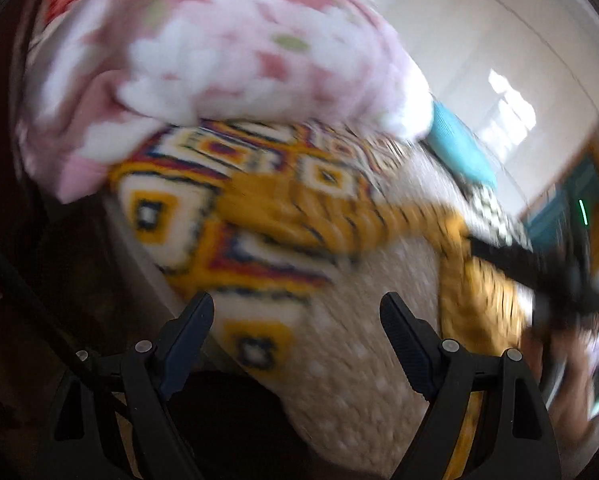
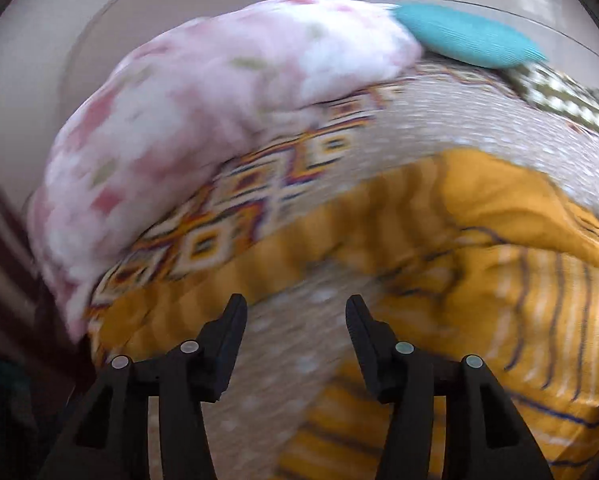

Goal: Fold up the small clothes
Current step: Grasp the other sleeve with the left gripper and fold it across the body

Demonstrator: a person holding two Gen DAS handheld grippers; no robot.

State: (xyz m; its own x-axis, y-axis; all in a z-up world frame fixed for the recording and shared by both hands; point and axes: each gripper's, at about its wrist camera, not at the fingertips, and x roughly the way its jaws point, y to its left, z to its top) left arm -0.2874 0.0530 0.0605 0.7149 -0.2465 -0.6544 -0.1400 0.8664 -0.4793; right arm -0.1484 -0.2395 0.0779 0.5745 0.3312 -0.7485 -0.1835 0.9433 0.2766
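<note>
A mustard-yellow striped small garment [image 2: 499, 280] lies crumpled on the beige dotted bed surface [image 2: 259, 380]; it also shows in the left wrist view [image 1: 339, 224]. My left gripper [image 1: 297, 312] is open and empty above the bed near its edge, short of the garment. My right gripper [image 2: 295, 316] is open and empty, hovering over the bed with the garment just ahead and to its right. In the left wrist view the right gripper shows as a dark blurred shape [image 1: 547, 276] over the garment's right part. Both views are motion-blurred.
A pink and white floral blanket [image 1: 219, 60] is heaped at the back. A patterned yellow, white and purple cloth [image 1: 203, 216] lies under it. A teal pillow [image 2: 467, 36] and a checked cloth [image 2: 571, 104] sit at the far right. Dark floor [image 1: 59, 260] lies left of the bed.
</note>
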